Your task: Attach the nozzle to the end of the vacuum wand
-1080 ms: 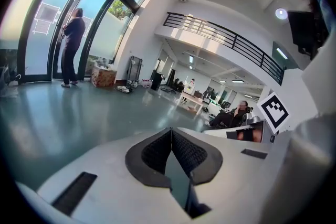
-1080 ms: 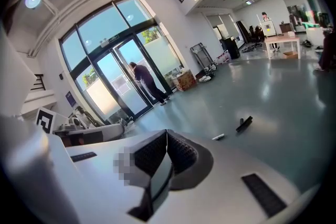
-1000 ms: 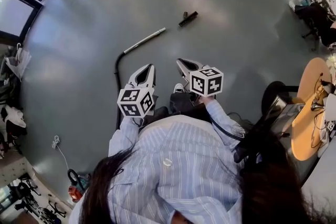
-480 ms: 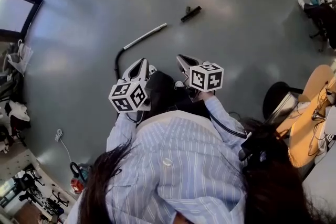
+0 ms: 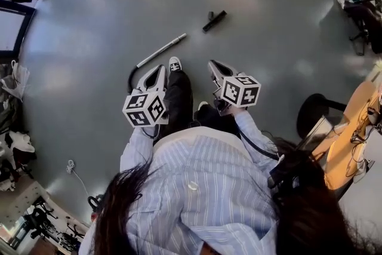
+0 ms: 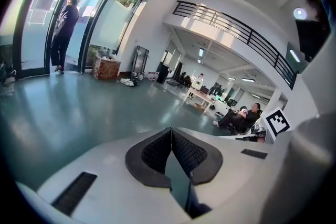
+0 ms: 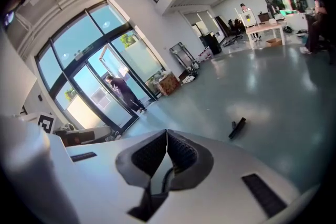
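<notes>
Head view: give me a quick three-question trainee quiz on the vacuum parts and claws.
1. True or false: the nozzle is already fitted on the wand.
2. The left claw is: A) shut and empty; B) shut on the wand; C) wide open.
3. Fill in: the nozzle and the wand both lie on the ____.
Key: 1 false, they lie apart; 2 A; 3 floor.

Pale blue striped shirt [image 5: 197,176], dark trousers [image 5: 178,98], white sneaker [image 5: 175,64], long dark hair [image 5: 116,212], plus white left gripper [image 5: 160,67] and right gripper [image 5: 212,63], each capped by a black-and-white marker cube [image 5: 144,110].
</notes>
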Motion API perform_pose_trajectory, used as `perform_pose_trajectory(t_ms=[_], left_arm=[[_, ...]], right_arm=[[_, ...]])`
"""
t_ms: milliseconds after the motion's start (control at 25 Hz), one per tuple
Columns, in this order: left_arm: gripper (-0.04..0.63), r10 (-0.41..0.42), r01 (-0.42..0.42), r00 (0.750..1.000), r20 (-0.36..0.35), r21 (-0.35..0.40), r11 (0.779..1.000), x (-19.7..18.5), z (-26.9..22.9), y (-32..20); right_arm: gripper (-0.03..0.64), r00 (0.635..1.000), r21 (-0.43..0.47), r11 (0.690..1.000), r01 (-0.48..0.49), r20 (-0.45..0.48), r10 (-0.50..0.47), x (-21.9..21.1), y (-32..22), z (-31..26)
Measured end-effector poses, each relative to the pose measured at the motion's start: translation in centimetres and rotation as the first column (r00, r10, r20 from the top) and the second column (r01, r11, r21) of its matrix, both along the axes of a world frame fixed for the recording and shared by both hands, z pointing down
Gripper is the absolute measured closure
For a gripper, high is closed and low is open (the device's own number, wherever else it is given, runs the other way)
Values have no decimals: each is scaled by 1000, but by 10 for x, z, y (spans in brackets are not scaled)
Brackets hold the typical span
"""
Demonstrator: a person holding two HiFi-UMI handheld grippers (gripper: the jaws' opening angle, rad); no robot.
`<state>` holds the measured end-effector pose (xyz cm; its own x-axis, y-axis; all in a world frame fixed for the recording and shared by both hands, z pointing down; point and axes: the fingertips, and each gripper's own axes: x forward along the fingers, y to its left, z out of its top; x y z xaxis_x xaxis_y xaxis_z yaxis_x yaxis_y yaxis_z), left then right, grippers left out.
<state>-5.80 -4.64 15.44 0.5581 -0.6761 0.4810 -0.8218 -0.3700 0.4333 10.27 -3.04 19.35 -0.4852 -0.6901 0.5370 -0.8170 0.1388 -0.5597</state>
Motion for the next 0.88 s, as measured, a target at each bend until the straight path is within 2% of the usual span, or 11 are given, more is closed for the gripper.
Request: perform_pose_trajectory(t_ms=[120, 240, 480, 760, 880], left_arm=[[589, 51, -52, 998, 42, 1, 999, -2, 12, -57], [589, 136, -135, 988, 74, -23, 991, 1, 32, -106], [589, 268, -264, 962, 55, -75, 962, -13, 74, -197], [588, 397, -384, 914, 90, -134, 914, -2, 151, -259], [588, 438, -419, 895, 87, -177, 891, 18, 189, -274]], right_arm=[[609, 998, -10, 999, -52, -18, 52, 4, -55, 9], [609, 996, -71, 993, -90, -21, 89, 0, -100, 31], [607, 993, -149, 982, -118, -17, 117, -28, -181, 69], [606, 985, -216, 961, -171, -43, 166, 1, -245, 130], [593, 983, -223, 958, -179, -78, 165, 31, -268, 161]])
